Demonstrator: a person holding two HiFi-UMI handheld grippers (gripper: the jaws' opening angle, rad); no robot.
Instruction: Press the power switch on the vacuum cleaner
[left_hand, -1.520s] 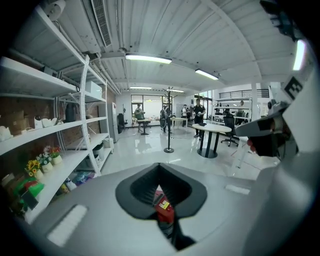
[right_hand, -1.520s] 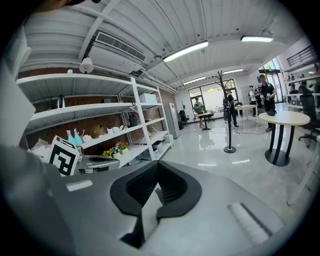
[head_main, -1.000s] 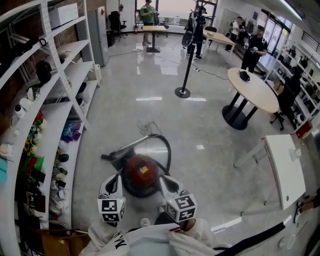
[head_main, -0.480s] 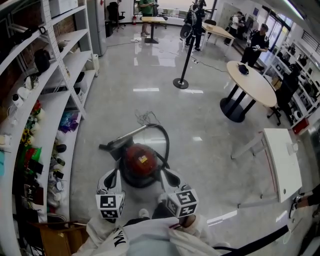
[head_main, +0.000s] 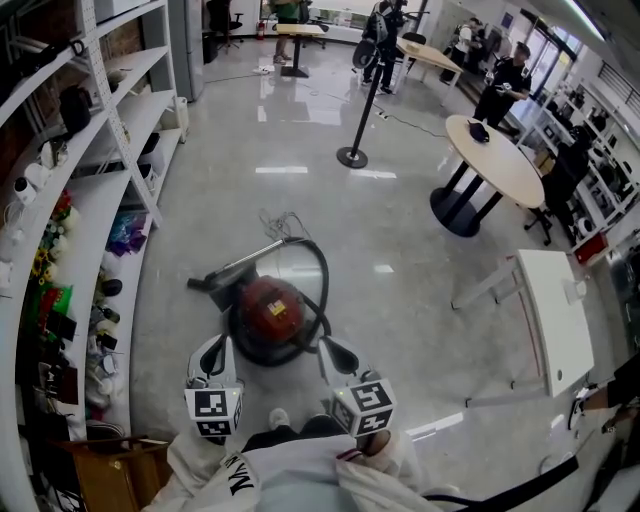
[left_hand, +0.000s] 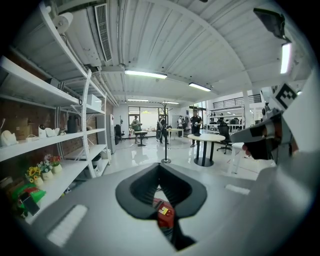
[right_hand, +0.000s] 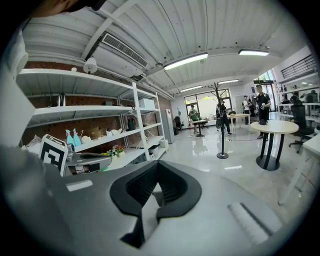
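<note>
Vacuum cleaner beyond left gripper, right gripper

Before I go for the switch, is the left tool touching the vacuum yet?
Apart. The left gripper view looks past the left tool, its tips together, and shows the vacuum small and well beyond them on the floor.

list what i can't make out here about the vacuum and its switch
Head view: power switch too small to pick out on the vacuum.
Left gripper view: only a red sliver of the vacuum shows; the left claw blocks the rest.
Right gripper view: no vacuum at all; the right claw fills the lower frame.
Head view: cord too thin to trace its end.
</note>
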